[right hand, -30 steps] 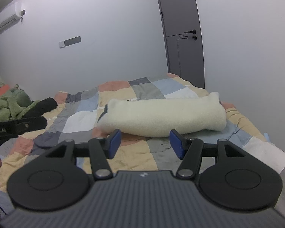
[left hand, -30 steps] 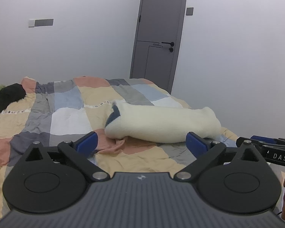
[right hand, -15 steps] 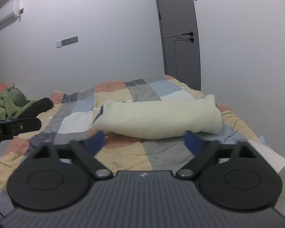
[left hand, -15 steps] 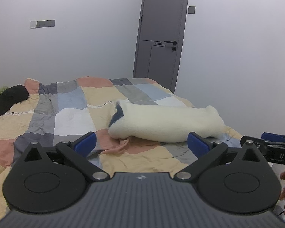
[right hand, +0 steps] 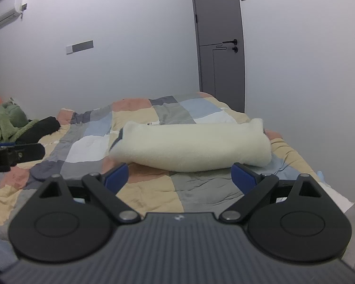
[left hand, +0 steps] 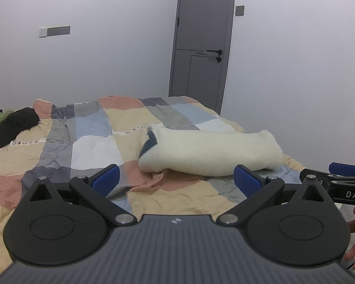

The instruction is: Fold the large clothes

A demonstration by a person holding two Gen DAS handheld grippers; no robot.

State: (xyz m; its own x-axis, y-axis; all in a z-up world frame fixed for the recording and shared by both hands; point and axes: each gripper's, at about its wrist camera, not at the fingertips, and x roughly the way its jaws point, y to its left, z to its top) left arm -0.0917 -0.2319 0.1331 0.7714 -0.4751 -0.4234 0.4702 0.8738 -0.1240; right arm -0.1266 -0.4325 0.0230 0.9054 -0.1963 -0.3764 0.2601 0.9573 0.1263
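Observation:
A cream fleece garment (left hand: 208,151) (right hand: 191,149) lies folded into a thick roll on the patchwork quilt (left hand: 87,142) (right hand: 149,189), with a dark blue lining showing at its left end. My left gripper (left hand: 176,181) hovers in front of it, blue pads wide apart and nothing between them. My right gripper (right hand: 181,176) also stands open and empty, just short of the roll's near edge. In the left wrist view the right gripper's finger pokes in at the far right edge, with a hand below it.
A black garment (left hand: 9,125) (right hand: 39,126) and a green fleece heap (right hand: 4,125) lie at the bed's left side. A grey door (left hand: 201,42) stands closed behind the bed. White walls run along the back and right. White sheet shows at the bed's right edge (right hand: 340,196).
The right gripper's jaws spread from about half apart to wide open. The left gripper stayed open. The roll on the bed lies where it was.

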